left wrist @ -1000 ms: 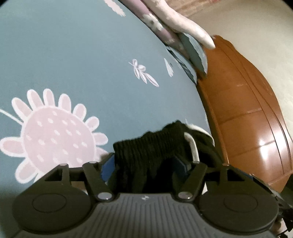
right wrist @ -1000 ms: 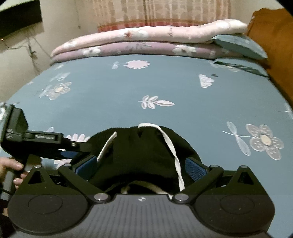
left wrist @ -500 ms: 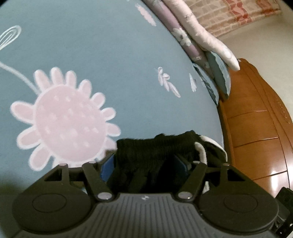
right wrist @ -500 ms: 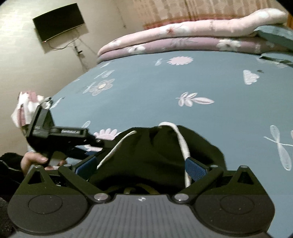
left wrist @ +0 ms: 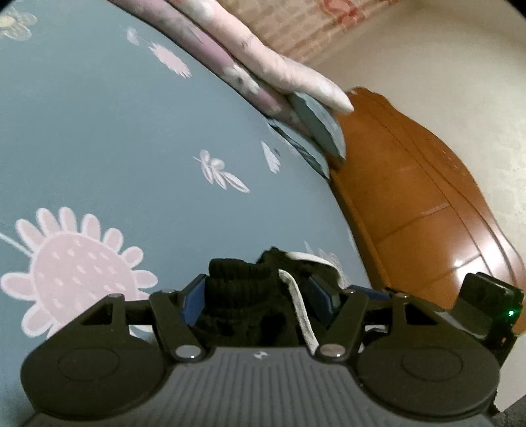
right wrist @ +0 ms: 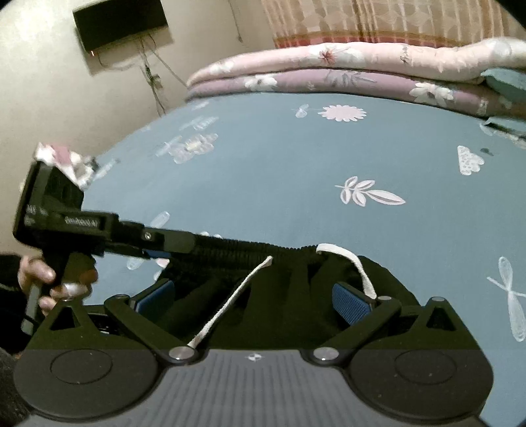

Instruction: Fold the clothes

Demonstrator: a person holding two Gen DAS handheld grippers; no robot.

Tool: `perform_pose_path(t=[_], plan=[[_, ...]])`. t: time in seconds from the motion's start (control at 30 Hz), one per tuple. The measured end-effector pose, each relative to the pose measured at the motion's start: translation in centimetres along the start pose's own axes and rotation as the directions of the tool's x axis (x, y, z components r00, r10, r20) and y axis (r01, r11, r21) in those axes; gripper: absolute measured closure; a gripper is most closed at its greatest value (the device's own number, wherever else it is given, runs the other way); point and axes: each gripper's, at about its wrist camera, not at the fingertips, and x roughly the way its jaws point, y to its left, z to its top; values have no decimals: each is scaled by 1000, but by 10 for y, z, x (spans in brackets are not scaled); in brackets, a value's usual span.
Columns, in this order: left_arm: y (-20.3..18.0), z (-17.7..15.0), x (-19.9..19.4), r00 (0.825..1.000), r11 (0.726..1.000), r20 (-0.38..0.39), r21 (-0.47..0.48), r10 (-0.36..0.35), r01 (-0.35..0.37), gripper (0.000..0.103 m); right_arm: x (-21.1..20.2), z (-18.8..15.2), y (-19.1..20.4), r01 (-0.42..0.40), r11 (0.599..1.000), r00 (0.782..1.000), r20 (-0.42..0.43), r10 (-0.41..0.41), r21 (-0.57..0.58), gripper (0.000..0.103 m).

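A black garment with a ribbed waistband and a white drawstring hangs just above the bed. In the left wrist view my left gripper is shut on the bunched waistband, and the drawstring crosses the fabric between the pads. The right wrist view shows my right gripper shut on a thick fold of the same garment. To its left my left gripper, held by a hand, pulls the waistband out taut and level.
The blue flowered bedsheet spreads out ahead. Folded quilts and pillows lie along its far side, against a wooden headboard. A patterned cloth lies at the bed's left edge. A screen hangs on the wall.
The two grippers have drawn apart, and the waistband is now stretched straight between them. The drawstring now lies across the fabric in the left gripper. Both views have swung and tilted.
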Motion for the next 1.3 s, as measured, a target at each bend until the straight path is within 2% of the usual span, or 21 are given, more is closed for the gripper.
perform_pose_path(t=[0.1,0.17,0.3,0.37,0.47,0.6,0.67,0.8,0.9,1.07,1.1,1.17,1.3], plan=[[8,10,-1,994,994,-58,53,-95,98,39,9,4,16,50,998,998,-30,-51,-23,0],[17,15,0,985,985,-110,99,-131,142,39,19,7,29,80,996,995,-54,-81,-27,0],[39,16,15,969,972,-217,170,-122,160,39,33,13,51,159,987,982,-98,-160,-25,0],[51,13,27,956,970,-264,169,-125,173,39,32,16,56,185,983,978,-102,-183,4,0],[65,10,46,939,969,-294,117,-176,218,39,26,20,60,231,972,969,-101,-226,47,0],[71,12,63,923,963,-290,15,-253,269,40,17,20,65,284,955,956,-100,-276,78,0],[70,12,58,923,959,-270,2,-273,284,57,11,20,66,293,952,954,-98,-285,85,0],[70,17,29,926,942,-172,-38,-335,333,61,-5,20,60,294,951,955,-73,-287,100,0],[71,19,27,916,925,-128,-63,-381,376,61,-13,18,50,276,954,961,-45,-273,118,0],[61,5,58,924,947,-209,-89,-320,308,63,-18,11,25,233,962,972,-18,-232,146,0],[57,3,60,927,951,-211,-93,-310,296,66,-19,10,20,224,963,974,-14,-224,151,0],[47,3,54,940,962,-209,-88,-270,257,86,-20,7,9,201,966,979,-2,-203,160,0],[22,5,34,964,987,-209,-38,-163,159,88,-18,4,-11,129,976,990,29,-136,174,0]])
